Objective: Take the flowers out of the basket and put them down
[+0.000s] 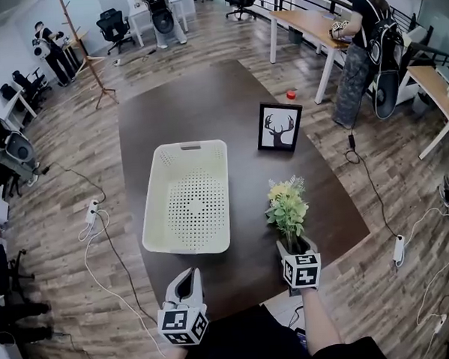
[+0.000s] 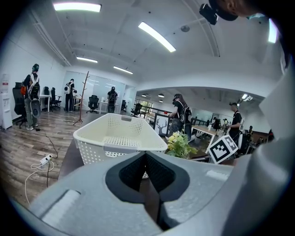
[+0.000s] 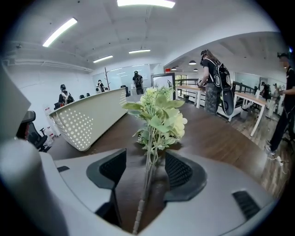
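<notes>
The bunch of pale yellow and green flowers (image 1: 286,202) lies on the dark table (image 1: 205,101), right of the empty white basket (image 1: 184,147). My right gripper (image 1: 295,245) is at the stem end and stands open. In the right gripper view the stem and flowers (image 3: 159,115) run up between the spread pads (image 3: 179,169) of the right gripper (image 3: 145,168), and neither pad touches them. My left gripper (image 1: 186,278) hovers at the table's near edge in front of the basket. In the left gripper view the left gripper (image 2: 146,173) is shut and holds nothing, with the basket (image 2: 120,143) ahead and the flowers (image 2: 177,145) to its right.
A framed deer picture (image 1: 279,126) stands on the table behind the flowers. The table's right edge runs close to the flowers. A person (image 1: 360,48) stands at a desk at the far right. Cables and a power strip (image 1: 91,213) lie on the floor at the left.
</notes>
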